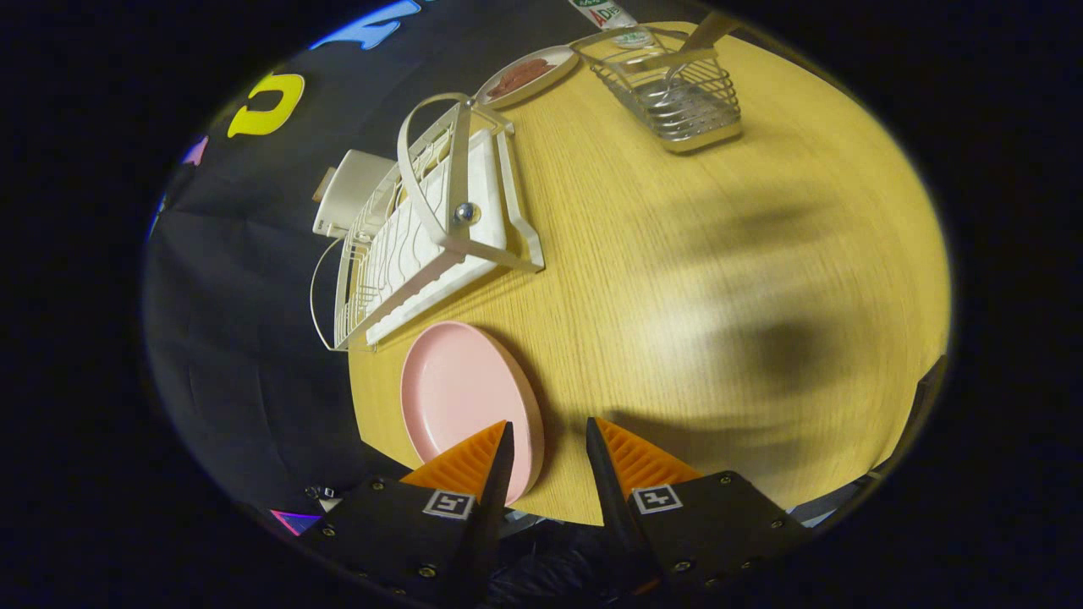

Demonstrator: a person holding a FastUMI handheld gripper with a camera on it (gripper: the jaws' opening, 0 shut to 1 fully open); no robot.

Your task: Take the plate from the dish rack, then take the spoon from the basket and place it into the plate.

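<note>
Wooden bench [677, 279] under you: pink plate [461, 397] lies flat lower left, spoon [689, 51] up top in basket [677, 93], your claw [546, 440] spread, empty.

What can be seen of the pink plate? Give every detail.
The pink plate is round and shallow with a low raised rim, matte and plastic-looking, and holds nothing. It lies flat on the wooden table near its edge, just in front of the white dish rack, with a narrow gap between them. The open tool holds nothing; one finger overlaps the plate's near rim, but contact cannot be told.
</note>
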